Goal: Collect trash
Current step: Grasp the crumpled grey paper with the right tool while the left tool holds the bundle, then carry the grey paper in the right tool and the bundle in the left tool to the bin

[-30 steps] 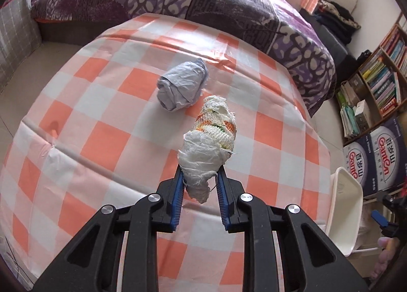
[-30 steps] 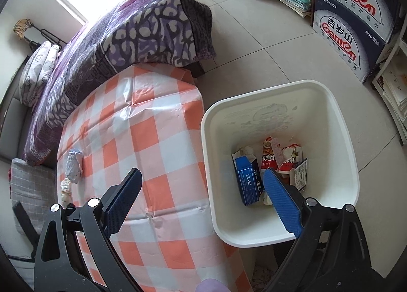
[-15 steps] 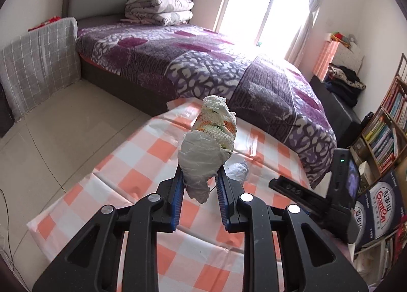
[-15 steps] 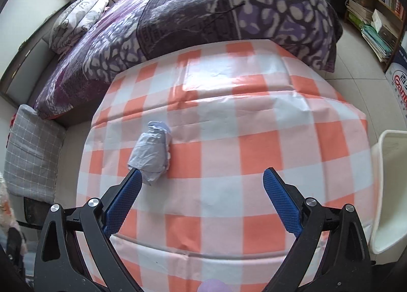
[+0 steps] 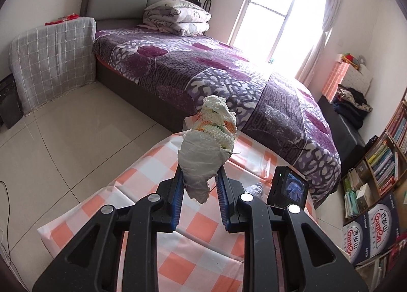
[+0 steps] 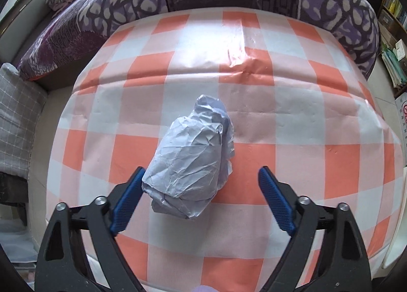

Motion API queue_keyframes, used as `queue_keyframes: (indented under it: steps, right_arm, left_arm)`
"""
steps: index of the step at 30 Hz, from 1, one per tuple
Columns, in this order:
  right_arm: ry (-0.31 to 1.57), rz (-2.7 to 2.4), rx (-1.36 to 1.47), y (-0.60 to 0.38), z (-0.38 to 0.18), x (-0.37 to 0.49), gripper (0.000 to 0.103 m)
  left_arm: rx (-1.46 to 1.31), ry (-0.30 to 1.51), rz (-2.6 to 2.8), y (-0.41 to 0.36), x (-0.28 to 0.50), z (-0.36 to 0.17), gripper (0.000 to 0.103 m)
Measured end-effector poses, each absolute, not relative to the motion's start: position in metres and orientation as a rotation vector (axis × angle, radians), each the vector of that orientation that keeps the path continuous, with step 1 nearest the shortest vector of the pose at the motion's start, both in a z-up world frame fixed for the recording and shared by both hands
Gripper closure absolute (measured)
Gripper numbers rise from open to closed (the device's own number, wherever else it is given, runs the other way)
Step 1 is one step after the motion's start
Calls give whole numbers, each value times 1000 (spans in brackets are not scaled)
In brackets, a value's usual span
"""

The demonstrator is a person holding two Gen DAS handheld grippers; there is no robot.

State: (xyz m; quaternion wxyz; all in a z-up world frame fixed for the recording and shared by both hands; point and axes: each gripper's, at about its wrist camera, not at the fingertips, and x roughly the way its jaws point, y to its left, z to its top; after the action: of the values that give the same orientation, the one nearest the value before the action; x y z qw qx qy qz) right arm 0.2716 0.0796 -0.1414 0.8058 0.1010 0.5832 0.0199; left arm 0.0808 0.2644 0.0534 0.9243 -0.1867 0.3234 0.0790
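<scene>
In the left wrist view, one white wad of trash [image 5: 201, 162], banded with orange and green, was pinched between the blue pads of the left gripper [image 5: 199, 190], its fingers pressed in against the wad's lower end. The wad was lifted clear above the checkered table [image 5: 142, 182], with one purple bed [image 5: 229, 81] beyond the table. Right of the table stood two boxes [image 5: 368, 231] printed "GanTen". A small camera [image 5: 288, 190] showed just right of the gripper.

In the right wrist view, one crumpled grey-blue paper ball [image 6: 190, 162] lay on the table [image 6: 292, 104], near its middle. The right gripper [image 6: 201, 198] was spread wide around the ball's near end; its left pad [image 6: 127, 200] appeared to touch the paper, the other stood apart.
</scene>
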Motion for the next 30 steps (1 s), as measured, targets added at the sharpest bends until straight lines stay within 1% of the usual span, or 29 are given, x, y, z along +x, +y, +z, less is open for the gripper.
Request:
queue_keyframes:
  steps: [1,3,5,9,14,19,25,30]
  right_arm:
    - [1273,67,216,80,-145,271,55]
    - [1242,127,162,84,-139,266,59]
    - [1209,184,155,84,-128,260,60]
    - [1094,230,163,78,-93,246,60]
    - [936,277,151,72,-33,229,60]
    - [824,279,131,65,9,211,60]
    - [762,273,143,51,36,186,60]
    - [736,250,145,35,43,164,59]
  left_arm:
    - [-382,666,168,265,81,53,78]
    - [-373,674,182,265,80,52,78]
    - [-377,682,195,267,79,50,78]
    - [-408,672,209,271,78,47,78]
    - [-417,625,213,269,72,55,78]
    - [-434,609,200,266,71,58,78]
    - [-432,597,185,259,69,61,78]
    - [-413,609,169,248,72,59,78]
